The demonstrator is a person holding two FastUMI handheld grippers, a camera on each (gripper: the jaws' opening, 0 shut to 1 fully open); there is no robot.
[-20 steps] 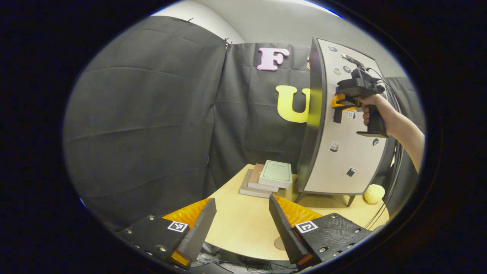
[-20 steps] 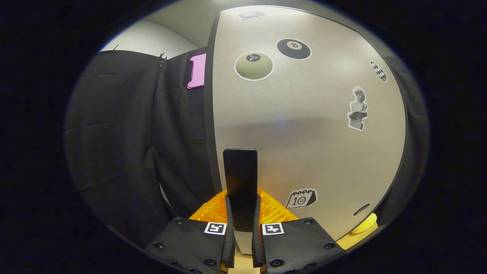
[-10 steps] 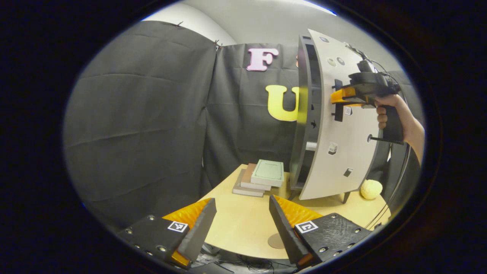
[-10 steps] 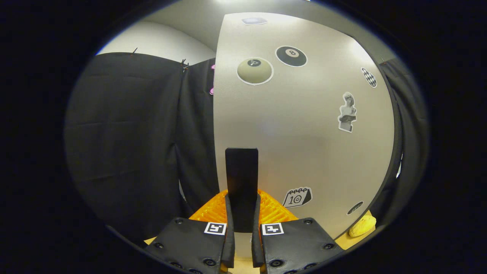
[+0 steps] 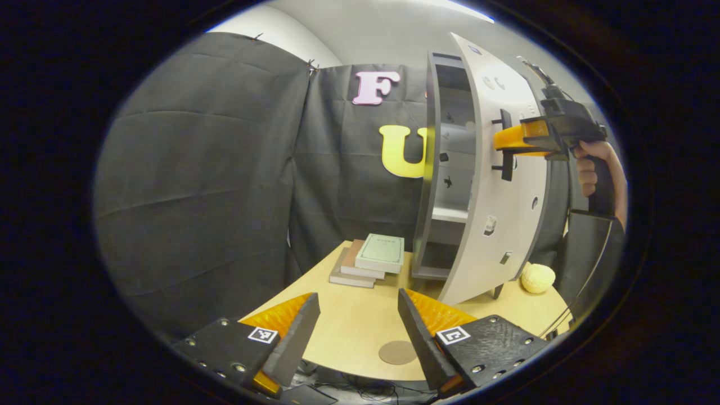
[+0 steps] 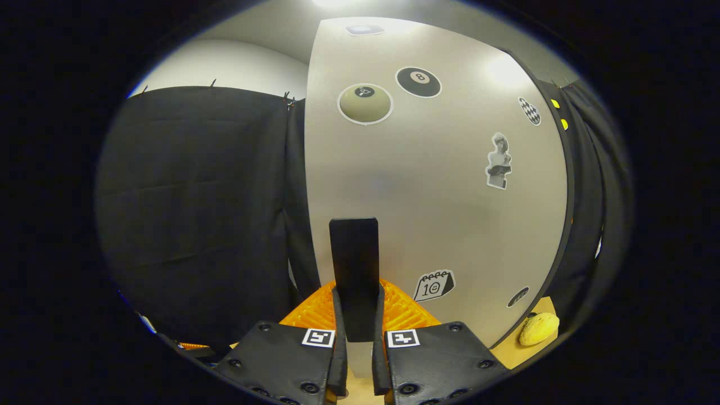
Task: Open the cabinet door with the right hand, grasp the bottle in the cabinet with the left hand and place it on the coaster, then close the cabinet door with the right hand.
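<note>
1. Our right gripper (image 6: 356, 360) is pinching the flat black vertical handle (image 6: 354, 270) of the cabinet door, both fingers pressed against its sides in the right gripper view.
2. From the left gripper view, we are seeing that same right gripper (image 5: 509, 139) held level at handle height, a hand (image 5: 590, 169) wrapped around its upright grip, with the forearm dropping away below it.
3. We are holding the pale grey sticker-covered cabinet door (image 5: 500, 185) swung partly open, so the dark-framed cabinet (image 5: 433, 169) is showing its pale inner shelves.
4. Our left gripper (image 5: 357, 326) is hovering low over the near edge of the light wooden table (image 5: 349, 315), its fingers spread apart with nothing between them.
5. We cannot make out the bottle among the shelves.
6. We are seeing the round brown coaster (image 5: 397, 352) lying flat on the table, just beside the left gripper's right finger.
7. We are also seeing a stack of books (image 5: 368, 260) left of the cabinet, and a yellow knobbly ball (image 5: 537, 278) beside the cabinet's foot.
</note>
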